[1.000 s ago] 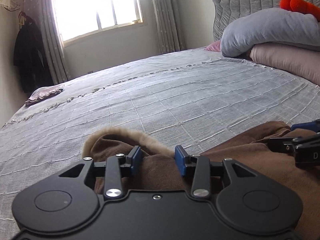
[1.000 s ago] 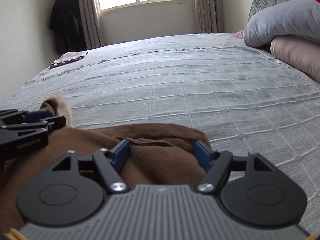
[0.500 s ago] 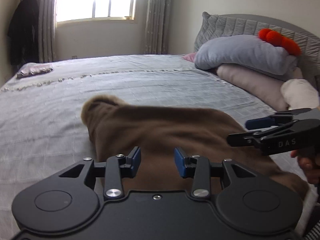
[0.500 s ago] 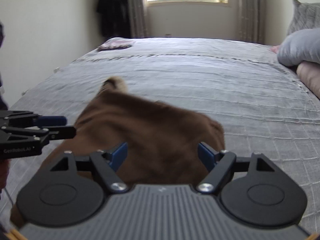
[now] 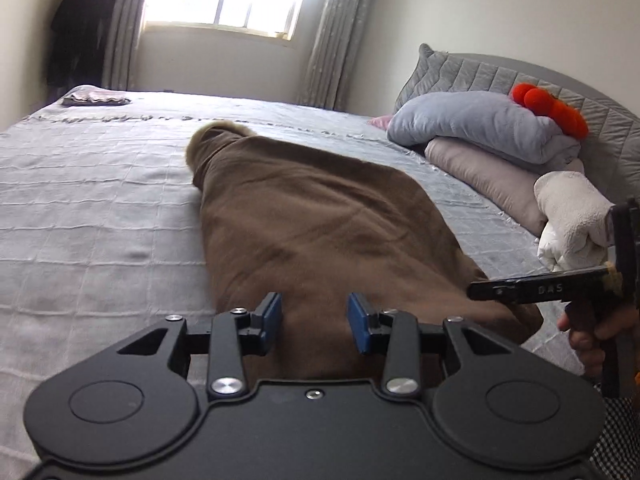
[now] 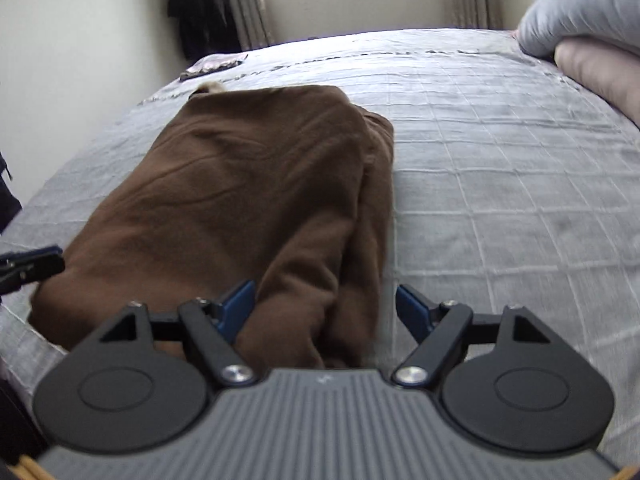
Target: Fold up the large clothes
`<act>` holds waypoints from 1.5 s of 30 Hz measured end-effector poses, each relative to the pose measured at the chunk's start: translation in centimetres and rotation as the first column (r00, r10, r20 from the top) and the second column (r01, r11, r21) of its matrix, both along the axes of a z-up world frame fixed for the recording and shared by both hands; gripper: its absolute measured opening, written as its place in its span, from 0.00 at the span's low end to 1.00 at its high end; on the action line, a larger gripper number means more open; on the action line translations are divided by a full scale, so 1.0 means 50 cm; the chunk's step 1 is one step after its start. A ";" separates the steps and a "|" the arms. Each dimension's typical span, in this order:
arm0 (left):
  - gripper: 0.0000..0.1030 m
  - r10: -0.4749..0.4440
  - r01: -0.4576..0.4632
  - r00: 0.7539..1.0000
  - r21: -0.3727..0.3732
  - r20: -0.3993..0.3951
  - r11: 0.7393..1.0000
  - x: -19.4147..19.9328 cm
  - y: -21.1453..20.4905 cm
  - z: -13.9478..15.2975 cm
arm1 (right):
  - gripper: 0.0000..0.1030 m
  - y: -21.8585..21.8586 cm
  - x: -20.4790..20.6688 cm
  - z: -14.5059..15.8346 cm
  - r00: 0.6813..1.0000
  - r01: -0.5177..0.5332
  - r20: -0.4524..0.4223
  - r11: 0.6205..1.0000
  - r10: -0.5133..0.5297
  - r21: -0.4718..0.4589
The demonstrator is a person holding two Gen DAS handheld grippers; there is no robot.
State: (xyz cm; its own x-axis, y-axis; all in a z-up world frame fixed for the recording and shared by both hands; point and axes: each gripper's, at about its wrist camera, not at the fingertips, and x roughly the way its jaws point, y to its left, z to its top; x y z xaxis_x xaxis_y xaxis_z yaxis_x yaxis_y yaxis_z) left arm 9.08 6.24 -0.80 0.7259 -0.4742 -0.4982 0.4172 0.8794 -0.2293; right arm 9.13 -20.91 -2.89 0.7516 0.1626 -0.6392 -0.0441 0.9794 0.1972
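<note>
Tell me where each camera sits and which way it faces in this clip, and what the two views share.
Left wrist: sits on the left gripper, facing up the grey bed toward the window, across the brown garment; its open blue-padded fingers show, plus the right gripper and holding hand at right.
Right wrist: sits on the right gripper, facing the same way from further right; its open fingers show, and the left gripper's tip at left.
Shared: garment, bed, window, stacked pillows, folded cloth at the far corner.
</note>
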 end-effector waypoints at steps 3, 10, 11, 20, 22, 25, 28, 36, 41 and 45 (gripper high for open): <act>0.45 0.029 -0.029 0.994 0.001 -0.108 1.000 -0.012 0.007 0.021 | 0.75 0.007 -0.035 0.029 1.000 0.023 0.008 1.000 -0.022 -0.021; 0.86 0.216 -0.203 0.963 0.095 -0.161 0.975 -0.066 -0.025 0.037 | 0.91 0.049 -0.116 0.082 0.997 0.049 0.063 0.996 -0.045 -0.075; 0.90 0.245 -0.229 0.956 0.111 -0.160 0.967 -0.073 -0.029 0.039 | 0.93 0.055 -0.124 0.085 0.996 0.057 0.065 0.995 -0.052 -0.080; 1.00 0.312 -0.276 0.937 0.217 -0.155 0.936 -0.110 -0.067 0.048 | 1.00 0.121 -0.165 0.104 0.996 0.085 0.038 0.984 -0.080 -0.154; 1.00 0.315 -0.275 0.937 0.236 -0.153 0.932 -0.112 -0.076 0.043 | 1.00 0.127 -0.168 0.103 0.995 0.096 0.026 0.983 -0.093 -0.159; 1.00 0.334 -0.286 0.929 0.258 -0.162 0.923 -0.120 -0.086 0.037 | 1.00 0.141 -0.172 0.096 0.995 0.098 0.010 0.979 -0.097 -0.177; 1.00 0.338 -0.289 0.928 0.266 -0.159 0.920 -0.126 -0.090 0.037 | 1.00 0.150 -0.178 0.088 0.997 0.081 0.001 0.978 -0.082 -0.191; 1.00 0.346 -0.299 0.925 0.263 -0.155 0.917 -0.137 -0.097 0.041 | 1.00 0.158 -0.183 0.078 0.996 0.081 -0.014 0.976 -0.086 -0.202; 1.00 0.347 -0.301 0.925 0.264 -0.152 0.917 -0.140 -0.099 0.042 | 1.00 0.156 -0.182 0.072 0.995 0.088 -0.032 0.976 -0.096 -0.201; 1.00 0.351 -0.303 0.923 0.267 -0.155 0.915 -0.142 -0.101 0.036 | 1.00 0.153 -0.178 0.064 0.992 0.106 -0.053 0.974 -0.119 -0.203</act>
